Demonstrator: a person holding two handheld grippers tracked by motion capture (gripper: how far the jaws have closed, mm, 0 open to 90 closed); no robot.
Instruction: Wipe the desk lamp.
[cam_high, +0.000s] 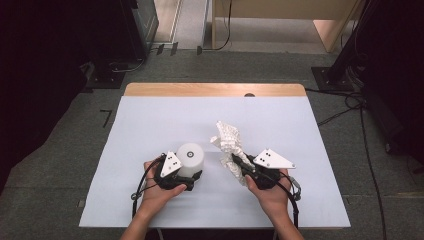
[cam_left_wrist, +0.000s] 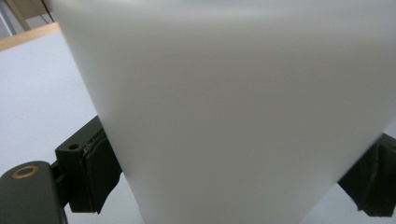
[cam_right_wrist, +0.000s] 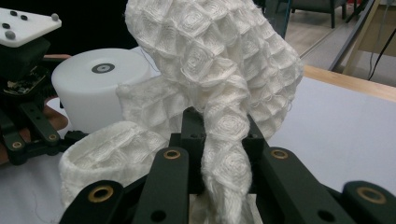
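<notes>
White table (cam_high: 150, 120) | left gripper (cam_high: 189, 181) clamps stiff tub (cam_high: 190, 159) | right gripper (cam_high: 239, 161) pinches floppy cloth (cam_high: 229, 136), 3 o'clock of tub

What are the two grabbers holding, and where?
The left gripper clamps the white cylinder by its lower sides. The right gripper pinches the white waffle cloth at a bunched fold.
</notes>
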